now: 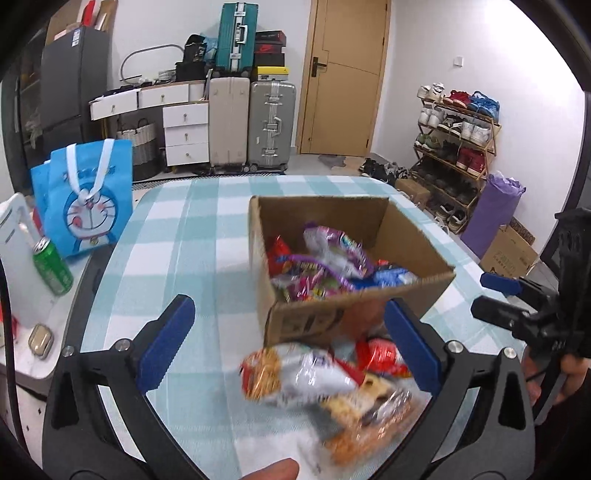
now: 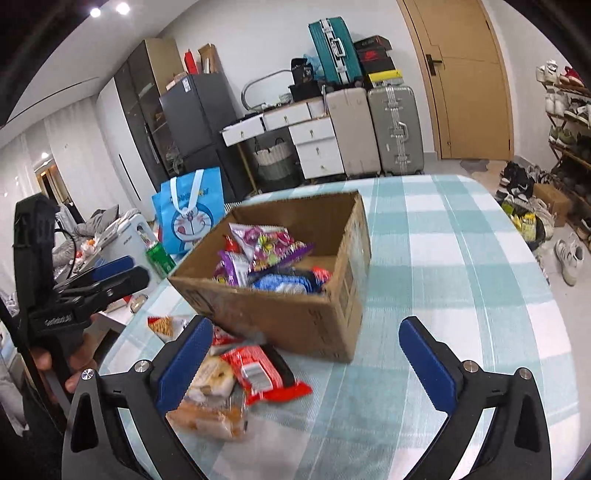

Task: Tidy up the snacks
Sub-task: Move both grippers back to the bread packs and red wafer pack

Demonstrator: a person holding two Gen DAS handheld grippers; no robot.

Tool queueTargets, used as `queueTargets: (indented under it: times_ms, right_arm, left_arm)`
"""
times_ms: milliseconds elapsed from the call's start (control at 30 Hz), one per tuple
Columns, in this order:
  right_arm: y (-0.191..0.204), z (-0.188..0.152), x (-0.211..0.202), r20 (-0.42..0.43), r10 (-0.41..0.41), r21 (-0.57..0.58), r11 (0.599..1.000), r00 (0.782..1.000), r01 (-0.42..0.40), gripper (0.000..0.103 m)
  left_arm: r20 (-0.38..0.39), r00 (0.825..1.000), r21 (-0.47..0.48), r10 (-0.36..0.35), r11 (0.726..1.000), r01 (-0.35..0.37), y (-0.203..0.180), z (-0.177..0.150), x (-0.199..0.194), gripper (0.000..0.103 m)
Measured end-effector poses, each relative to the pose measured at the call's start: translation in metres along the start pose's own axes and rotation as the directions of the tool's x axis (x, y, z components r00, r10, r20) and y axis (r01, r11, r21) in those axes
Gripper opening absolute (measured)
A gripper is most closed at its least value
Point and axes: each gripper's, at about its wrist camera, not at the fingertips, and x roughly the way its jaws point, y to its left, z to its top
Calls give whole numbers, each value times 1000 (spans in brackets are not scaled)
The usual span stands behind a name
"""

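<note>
Right wrist: red packet lengthwise toward box.

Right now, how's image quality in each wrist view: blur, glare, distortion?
Left wrist: the snacks in front of the box are badly smeared by motion, the room behind sharper, and the fisheye bends the table. Right wrist: mostly sharp, slight smear on the box rim, ceiling lights blown out.
</note>
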Motion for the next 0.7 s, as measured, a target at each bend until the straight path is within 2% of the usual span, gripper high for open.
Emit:
queueTargets:
  times_ms: [67,333,567,700]
  right_arm:
    - [1,-4,1,-18,-12,-1,1000,1000,12,102]
    - [8,-12,2,-63,29,-4,1000,998,-29,102]
    - [16,-18,9,-98,60,-13,998,993,-61,102]
    - [19,-21,12,-117,48,-30,998,992,-52,102]
  left_arm:
    - [-15,1000,-9,0,1000,0,3,-10,-6,102]
    - [-57,998,-49,-1,999,-1,14,-42,-15,102]
    - [-89,996,-43,-4,999,0,12,-47,-4,102]
    - [-108,994,-24,4,1000,-7,9,-47,1,102]
